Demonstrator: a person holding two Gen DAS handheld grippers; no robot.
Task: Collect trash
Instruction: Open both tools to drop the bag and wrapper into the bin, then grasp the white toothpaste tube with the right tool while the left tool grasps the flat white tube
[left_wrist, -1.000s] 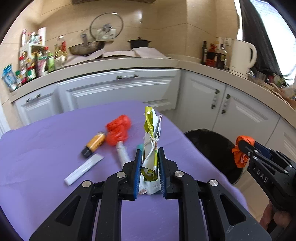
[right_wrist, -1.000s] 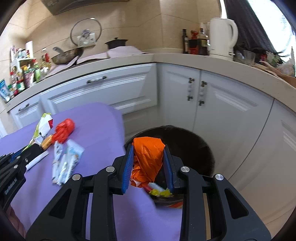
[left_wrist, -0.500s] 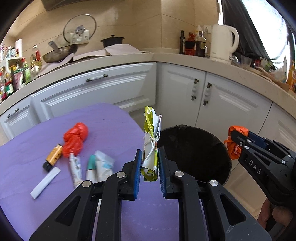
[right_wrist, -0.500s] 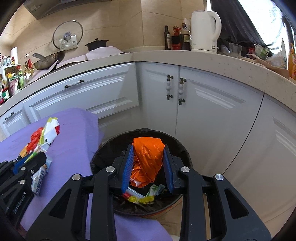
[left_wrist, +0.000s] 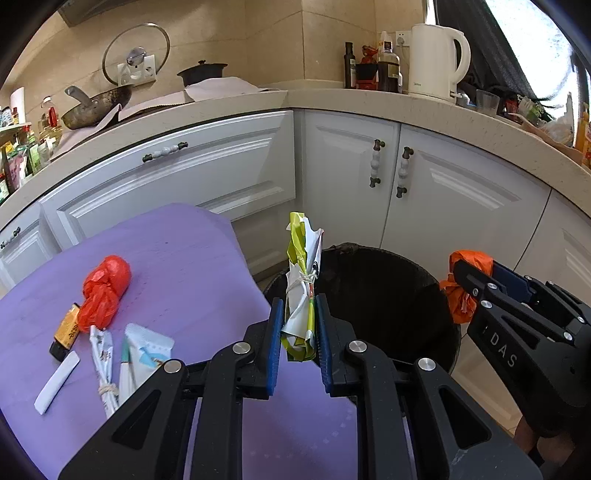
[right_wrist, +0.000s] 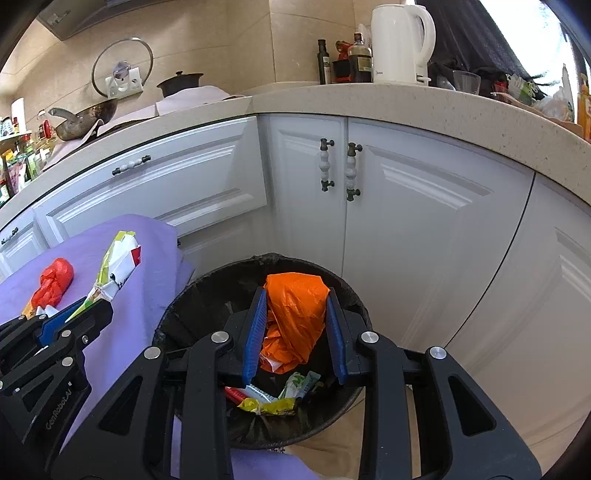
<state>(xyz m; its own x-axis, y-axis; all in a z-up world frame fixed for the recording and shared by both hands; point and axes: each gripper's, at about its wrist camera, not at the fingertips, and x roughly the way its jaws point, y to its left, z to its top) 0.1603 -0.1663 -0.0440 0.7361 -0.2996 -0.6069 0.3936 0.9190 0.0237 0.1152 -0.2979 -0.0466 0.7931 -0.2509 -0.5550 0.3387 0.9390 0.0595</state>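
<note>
My left gripper (left_wrist: 298, 334) is shut on a crumpled green and white wrapper (left_wrist: 302, 284) tied with string, held upright at the purple table's (left_wrist: 184, 266) right edge, beside the black trash bin (left_wrist: 373, 291). My right gripper (right_wrist: 295, 332) is shut on a crumpled orange plastic bag (right_wrist: 295, 314), held right above the open bin (right_wrist: 207, 295). Wrappers (right_wrist: 273, 398) lie at the bin's bottom. The right gripper (left_wrist: 476, 288) with its orange bag (left_wrist: 461, 295) shows at the right of the left wrist view; the left gripper (right_wrist: 88, 310) with its wrapper (right_wrist: 118, 262) shows at the left of the right wrist view.
On the purple table lie a red plastic bag (left_wrist: 105, 288), a small brown bottle (left_wrist: 66, 328), a white stick packet (left_wrist: 57, 380) and several tubes and sachets (left_wrist: 129, 362). White cabinets (left_wrist: 343, 177) and a cluttered countertop with a kettle (left_wrist: 436, 59) stand behind the bin.
Both grippers have swung right, away from the table's middle toward the bin. The orange bag now hangs over the bin's opening, and the green wrapper has reached the table's right edge.
</note>
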